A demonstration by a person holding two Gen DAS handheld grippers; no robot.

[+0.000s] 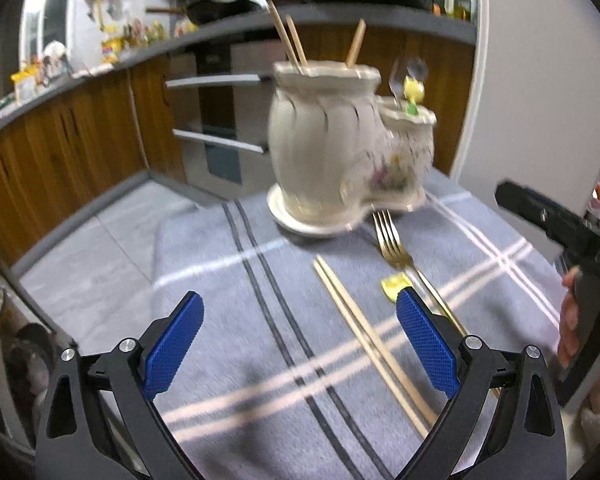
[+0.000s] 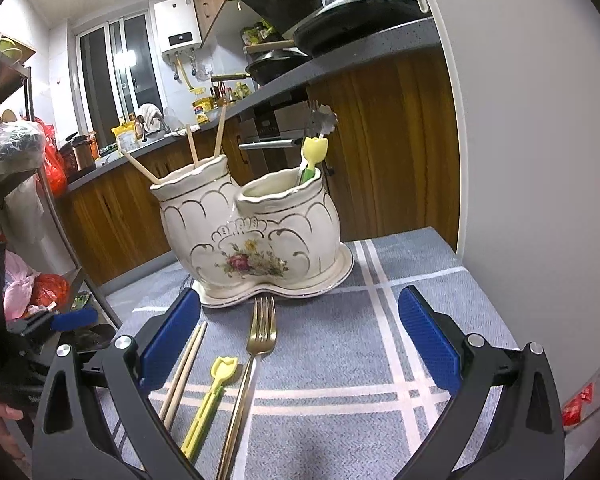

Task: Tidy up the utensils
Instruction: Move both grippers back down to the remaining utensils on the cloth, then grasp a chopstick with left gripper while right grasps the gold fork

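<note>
A cream ceramic two-pot utensil holder (image 2: pixel 256 236) stands at the far end of the grey-blue cloth; it also shows in the left wrist view (image 1: pixel 340 148). Its taller pot holds three chopsticks (image 2: pixel 192 150); its lower pot holds a yellow tulip pick (image 2: pixel 314 152) and metal utensils. On the cloth lie a gold fork (image 2: pixel 256 348), a pair of chopsticks (image 2: pixel 184 368) and a yellow tulip pick (image 2: pixel 212 396). In the left wrist view the fork (image 1: pixel 392 240) and chopsticks (image 1: pixel 364 328) lie ahead. My left gripper (image 1: pixel 300 344) is open and empty. My right gripper (image 2: pixel 300 340) is open and empty above the fork.
The table's cloth (image 2: pixel 380 360) ends at the left over a grey floor (image 1: pixel 100 240). Wooden kitchen cabinets (image 1: pixel 60 152) and an oven (image 1: pixel 216 120) stand behind. A white wall (image 2: pixel 520 160) rises at the right. The right gripper's body (image 1: pixel 572 240) shows at the left view's right edge.
</note>
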